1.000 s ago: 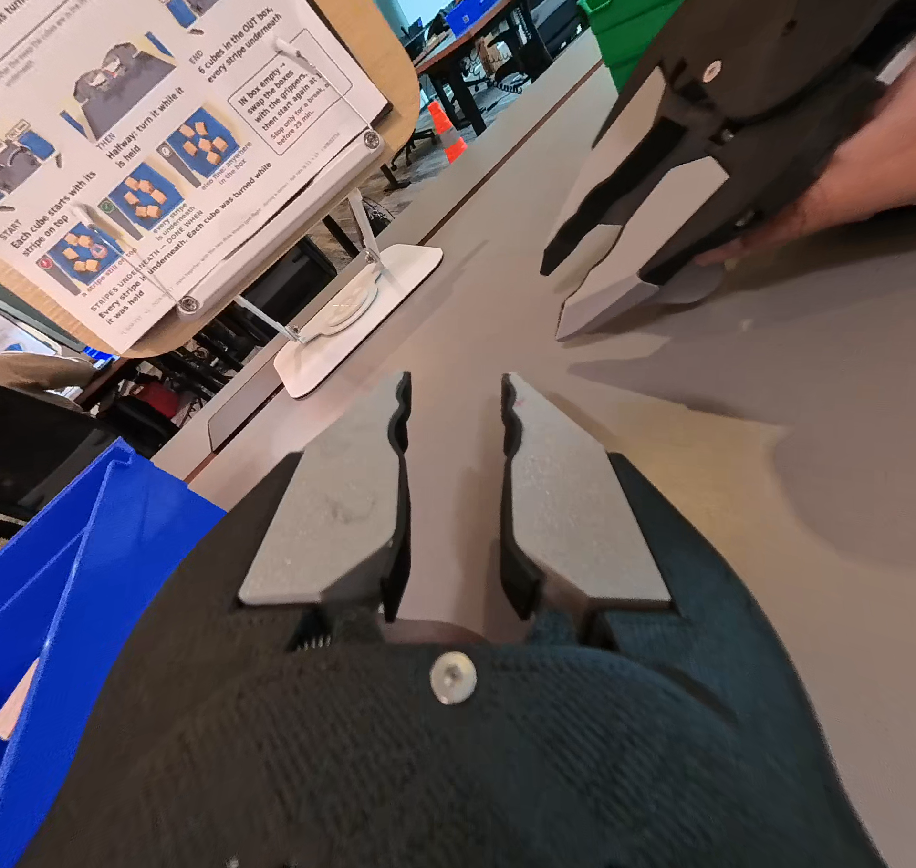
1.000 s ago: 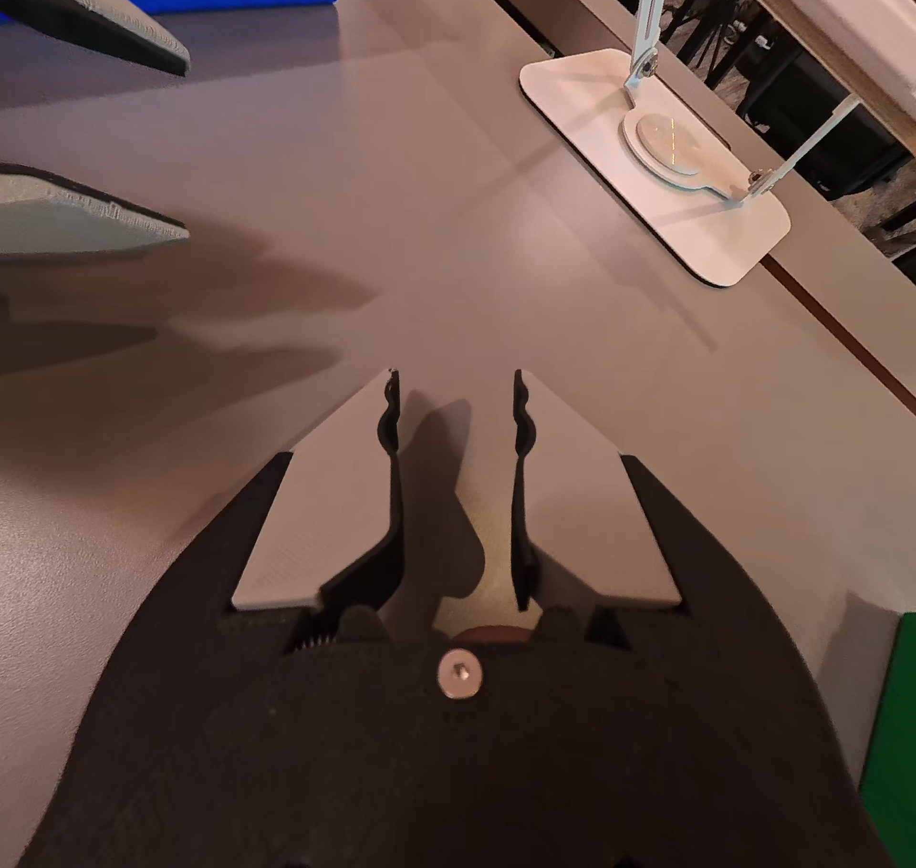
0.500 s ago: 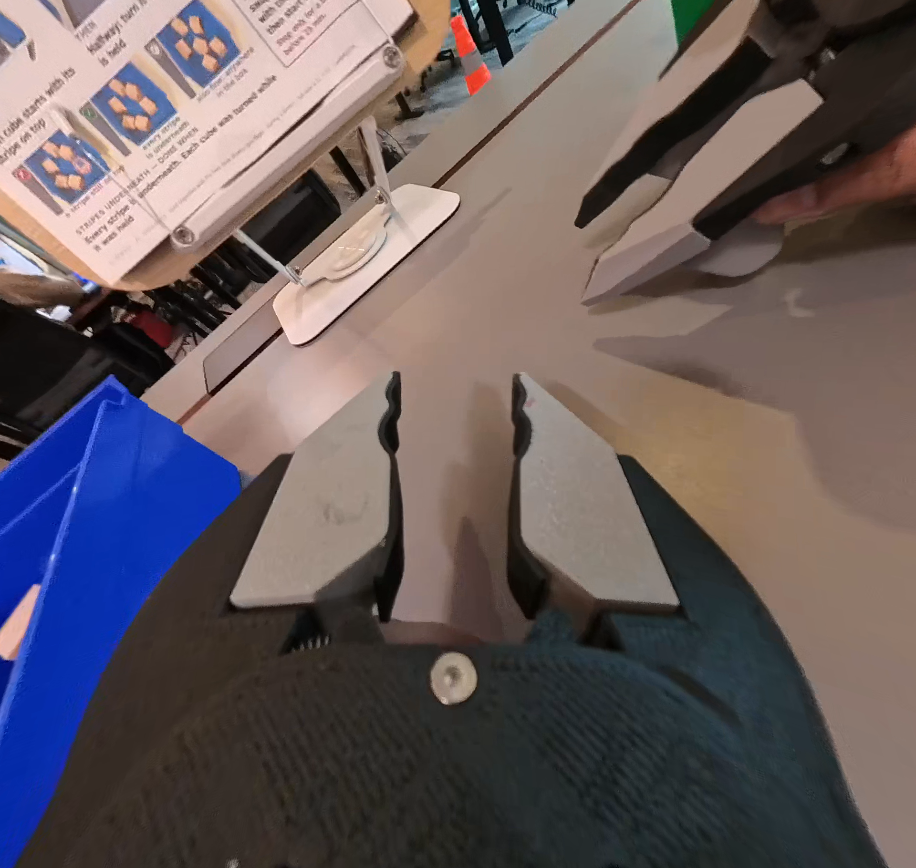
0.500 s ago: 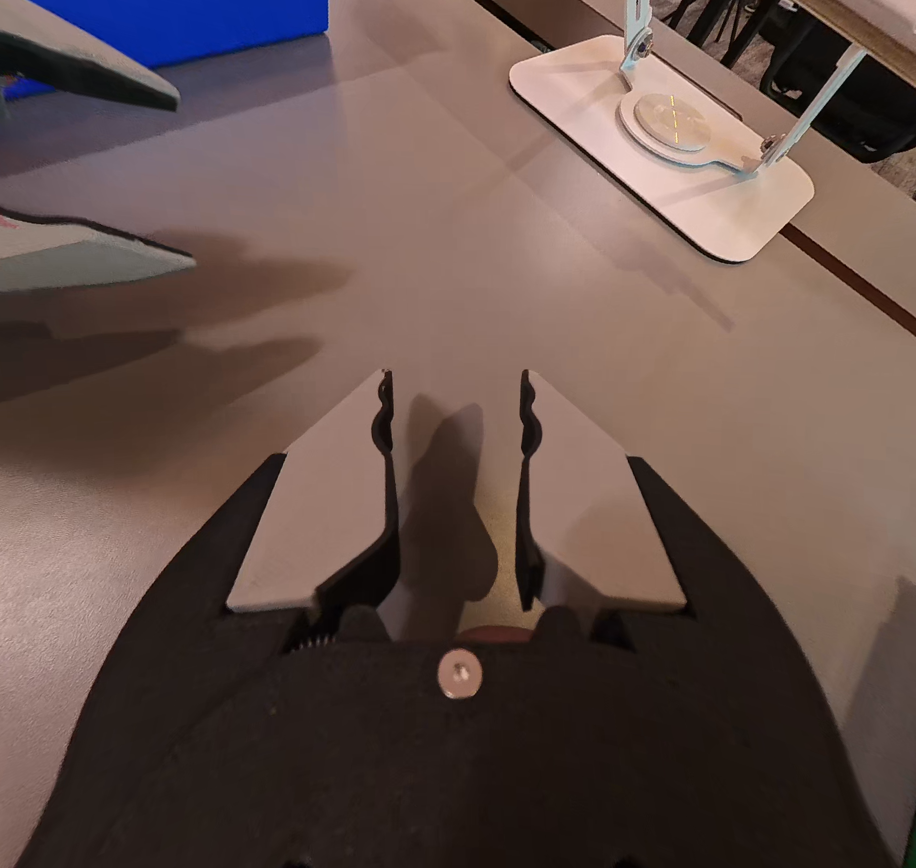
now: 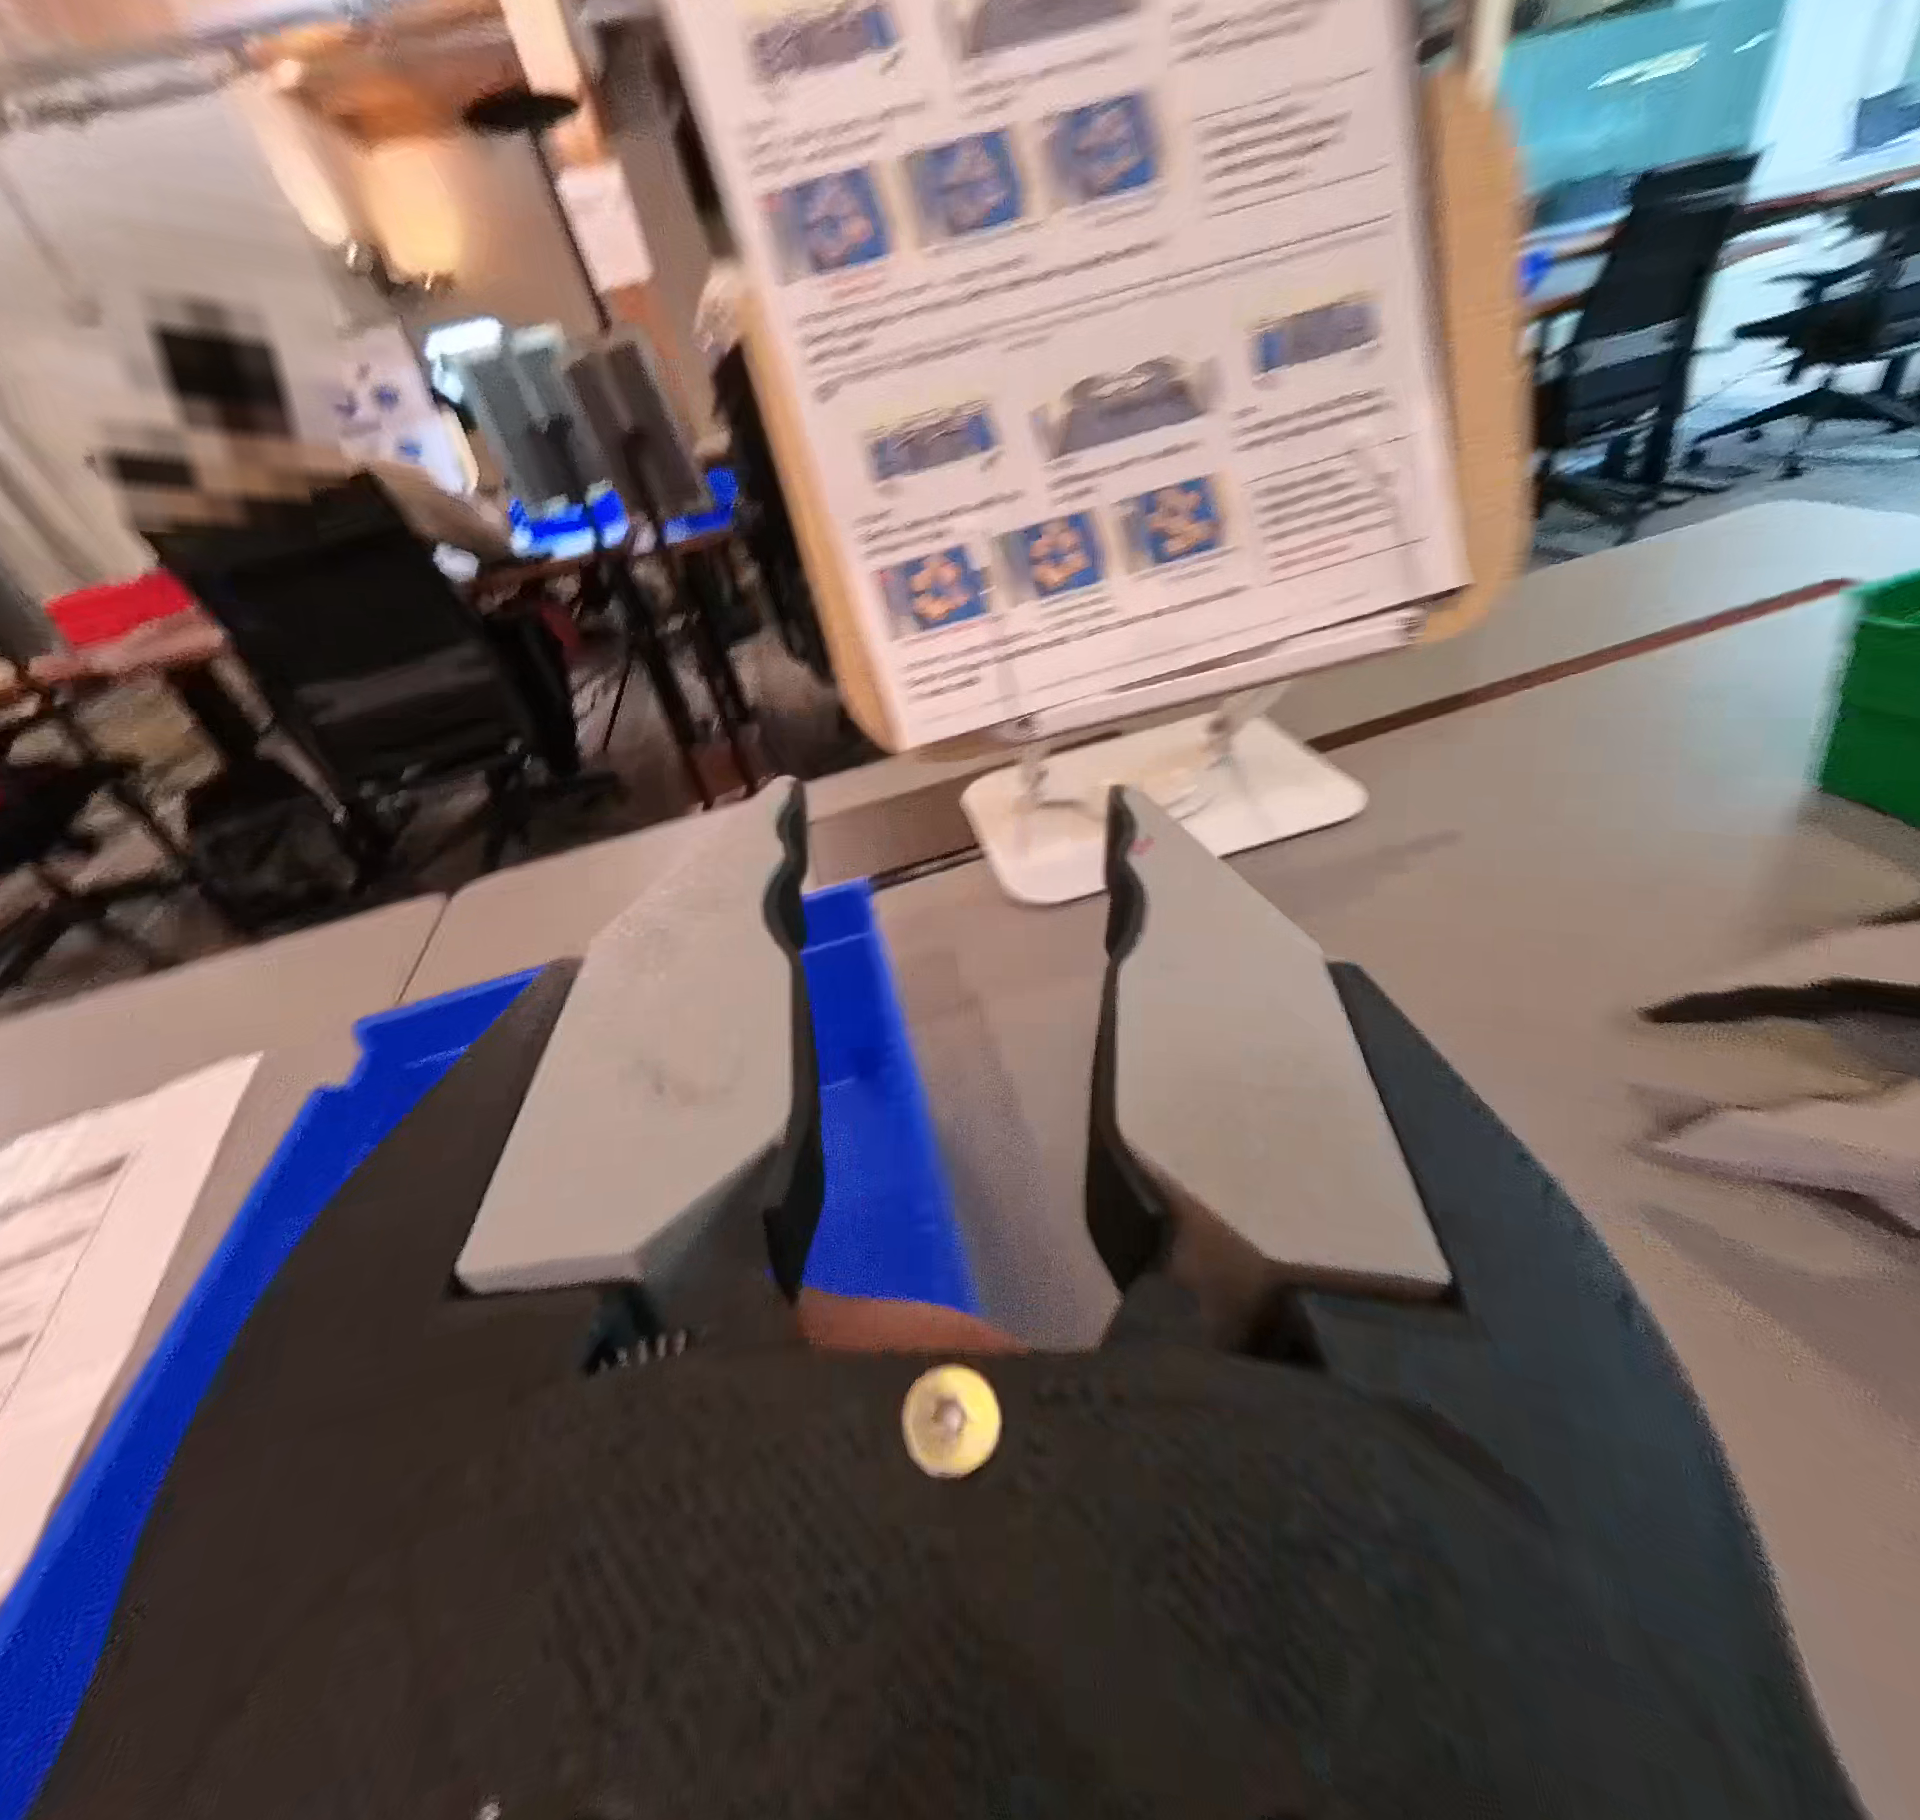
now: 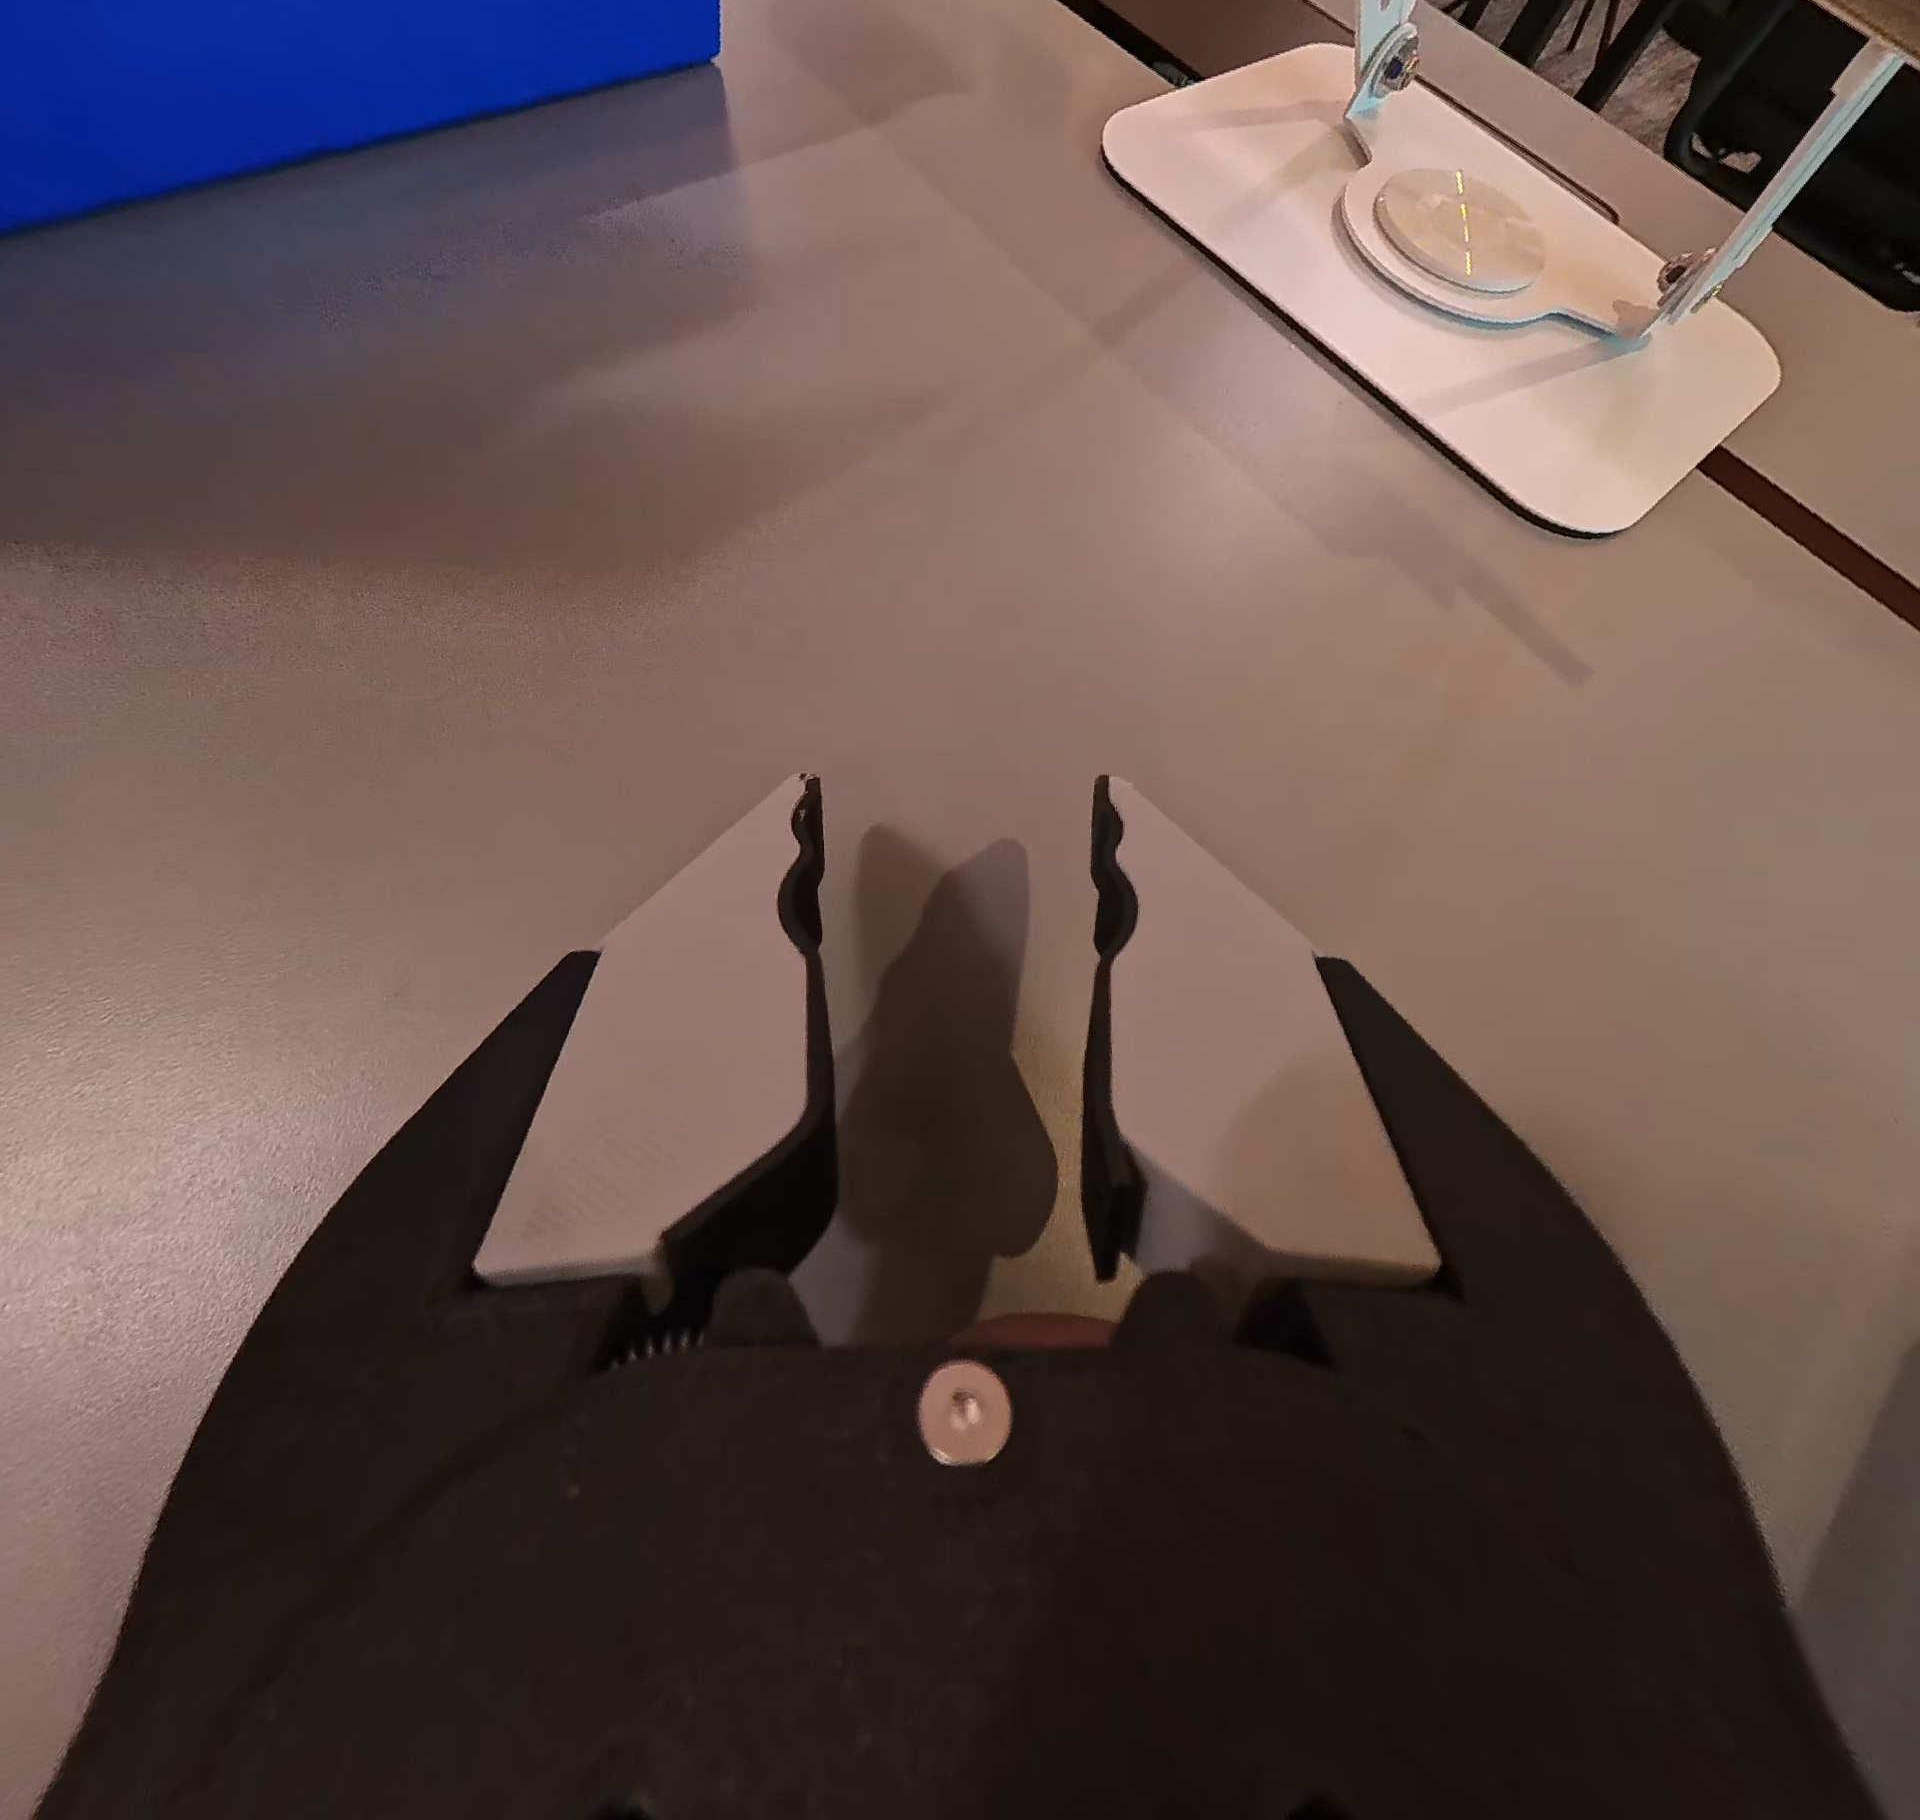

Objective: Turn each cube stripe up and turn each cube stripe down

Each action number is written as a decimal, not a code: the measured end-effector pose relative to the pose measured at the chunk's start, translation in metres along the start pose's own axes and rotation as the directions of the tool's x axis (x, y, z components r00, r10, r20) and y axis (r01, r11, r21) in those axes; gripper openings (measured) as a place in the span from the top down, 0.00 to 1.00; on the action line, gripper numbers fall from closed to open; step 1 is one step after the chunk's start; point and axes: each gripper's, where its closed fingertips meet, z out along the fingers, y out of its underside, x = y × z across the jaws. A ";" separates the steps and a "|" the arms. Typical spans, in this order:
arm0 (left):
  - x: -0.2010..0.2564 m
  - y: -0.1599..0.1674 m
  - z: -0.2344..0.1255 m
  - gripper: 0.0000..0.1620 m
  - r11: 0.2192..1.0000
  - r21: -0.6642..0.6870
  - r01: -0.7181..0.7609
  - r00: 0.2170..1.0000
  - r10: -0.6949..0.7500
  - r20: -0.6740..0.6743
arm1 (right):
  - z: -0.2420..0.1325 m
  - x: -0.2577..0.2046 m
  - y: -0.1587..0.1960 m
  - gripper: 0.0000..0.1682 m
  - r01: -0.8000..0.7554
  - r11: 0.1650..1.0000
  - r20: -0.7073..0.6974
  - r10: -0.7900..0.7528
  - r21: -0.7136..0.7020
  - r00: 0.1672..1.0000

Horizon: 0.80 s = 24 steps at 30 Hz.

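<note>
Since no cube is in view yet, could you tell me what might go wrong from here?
1. The left gripper hangs open above the blue bin rim; dropping in blind could strike the wall.
2. The left wrist view is motion-blurred, so aim may be poor.
3. The white stand base lies ahead of the open right gripper; a forward sweep might knock it.

On the worktop (image 5: 1558,887), the bin (image 5: 862,1043) sits near and left, under the left gripper (image 5: 951,814). The instruction board (image 5: 1070,316) stands on its stand base (image 5: 1278,804) at the far edge. A second bin (image 5: 1870,690) lies far right, and papers (image 5: 73,1178) lie near left.
</note>
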 end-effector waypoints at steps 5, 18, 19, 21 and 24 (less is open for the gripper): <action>-0.107 0.053 0.041 0.60 0.962 -0.245 0.122 0.980 -0.078 0.184 | 0.000 -0.002 0.001 0.71 0.003 1.000 0.009 -0.003 -0.005 1.000; -0.172 0.224 0.080 0.53 0.622 -0.685 0.380 0.899 -0.072 0.433 | -0.001 -0.004 0.002 0.71 -0.014 1.000 0.034 0.014 -0.007 0.999; -0.172 0.231 0.080 0.53 0.614 -0.690 0.384 0.895 -0.065 0.441 | -0.001 -0.004 0.002 0.71 -0.015 1.000 0.036 0.015 -0.009 0.999; -0.178 0.242 0.079 0.59 0.602 -0.708 0.370 0.896 -0.028 0.444 | -0.001 -0.004 0.002 0.72 -0.015 1.000 0.038 0.015 -0.008 0.999; -0.181 0.246 0.080 0.63 0.613 -0.710 0.347 0.908 -0.029 0.419 | -0.001 -0.004 0.002 0.72 -0.021 1.000 0.039 0.021 -0.006 0.999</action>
